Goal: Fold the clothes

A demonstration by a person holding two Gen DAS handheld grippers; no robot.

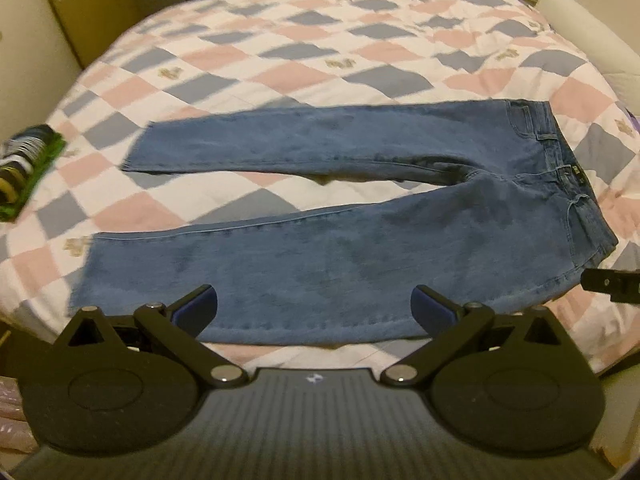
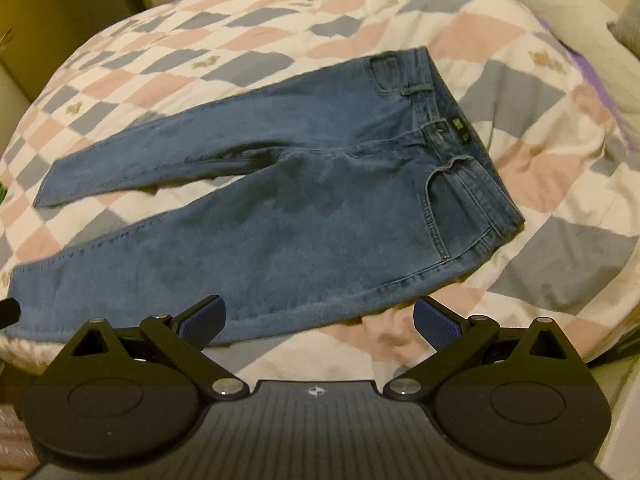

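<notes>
A pair of blue jeans (image 1: 340,256) lies flat on a checked quilt (image 1: 304,52), legs spread toward the left, waistband at the right. My left gripper (image 1: 314,310) hovers open over the near edge of the closer leg, holding nothing. In the right wrist view the same jeans (image 2: 304,216) run from the waistband (image 2: 452,128) at upper right to the hems at the left. The right gripper (image 2: 318,318) stands open above the near edge of the hip, empty. A black tip of the right gripper shows at the left view's right edge (image 1: 612,288).
A green and black packet (image 1: 28,168) rests on the quilt's left edge. A white headboard or cushion (image 1: 592,32) borders the right side, with a purple cloth (image 2: 592,76) and pillow (image 2: 560,4) there. Furniture stands behind the bed (image 1: 80,12).
</notes>
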